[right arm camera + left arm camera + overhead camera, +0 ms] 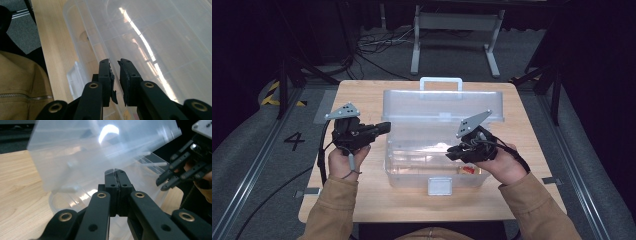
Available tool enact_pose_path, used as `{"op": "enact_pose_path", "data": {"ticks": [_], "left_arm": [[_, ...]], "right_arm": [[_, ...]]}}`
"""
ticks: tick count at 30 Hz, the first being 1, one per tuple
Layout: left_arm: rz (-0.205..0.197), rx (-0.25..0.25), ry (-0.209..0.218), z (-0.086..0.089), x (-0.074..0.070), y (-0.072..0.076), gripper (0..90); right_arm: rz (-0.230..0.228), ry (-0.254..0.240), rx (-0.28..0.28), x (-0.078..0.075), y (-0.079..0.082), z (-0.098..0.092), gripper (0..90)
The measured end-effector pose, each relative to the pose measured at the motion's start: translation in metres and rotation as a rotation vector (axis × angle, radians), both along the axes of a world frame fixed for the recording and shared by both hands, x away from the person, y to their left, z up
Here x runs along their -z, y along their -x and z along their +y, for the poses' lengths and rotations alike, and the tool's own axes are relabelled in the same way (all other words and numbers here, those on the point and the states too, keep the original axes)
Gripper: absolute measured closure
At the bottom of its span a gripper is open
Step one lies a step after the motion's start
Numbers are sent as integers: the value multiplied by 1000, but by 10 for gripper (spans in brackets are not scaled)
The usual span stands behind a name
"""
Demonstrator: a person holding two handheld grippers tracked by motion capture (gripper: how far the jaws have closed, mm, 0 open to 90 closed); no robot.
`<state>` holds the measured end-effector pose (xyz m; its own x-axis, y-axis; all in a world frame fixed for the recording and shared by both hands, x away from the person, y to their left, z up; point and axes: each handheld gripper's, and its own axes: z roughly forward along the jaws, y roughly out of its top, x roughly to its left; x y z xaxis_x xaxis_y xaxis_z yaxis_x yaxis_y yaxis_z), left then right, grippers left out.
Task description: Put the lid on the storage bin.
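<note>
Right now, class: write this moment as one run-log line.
box: clear plastic box on table, lid up | left claw: shut, empty, beside box | right claw: slightly apart, over box

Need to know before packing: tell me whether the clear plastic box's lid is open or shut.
Open. In the high view the lid stands raised behind the clear plastic box, its handle at the top, interior exposed.

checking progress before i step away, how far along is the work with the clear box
Done: the clear box stands with its lid raised. In hand: nothing; the left gripper is shut and empty beside the box, and the right gripper hangs over the box's inside, empty. Left: a small red item lies on the box floor, untouched.
</note>
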<state>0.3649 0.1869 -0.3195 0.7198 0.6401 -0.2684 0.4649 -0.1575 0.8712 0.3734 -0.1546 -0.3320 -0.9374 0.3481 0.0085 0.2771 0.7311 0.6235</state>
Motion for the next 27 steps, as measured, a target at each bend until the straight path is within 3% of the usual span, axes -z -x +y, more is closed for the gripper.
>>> {"op": "enact_pose_path", "data": {"ticks": [4,11,21,27], "left_arm": [[-6,-1,-12,-2,-1,2,897],[0,10,-17,-2,-1,2,896],[4,23,-34,-2,-1,3,896],[6,31,-49,-2,-1,4,896]], "right_arm": [[-27,8,10,1,6,0,771],[-33,-31,8,0,11,-5,698],[-48,-189,71,-9,18,-35,755],[-91,-280,128,-11,22,-55,852]]}}
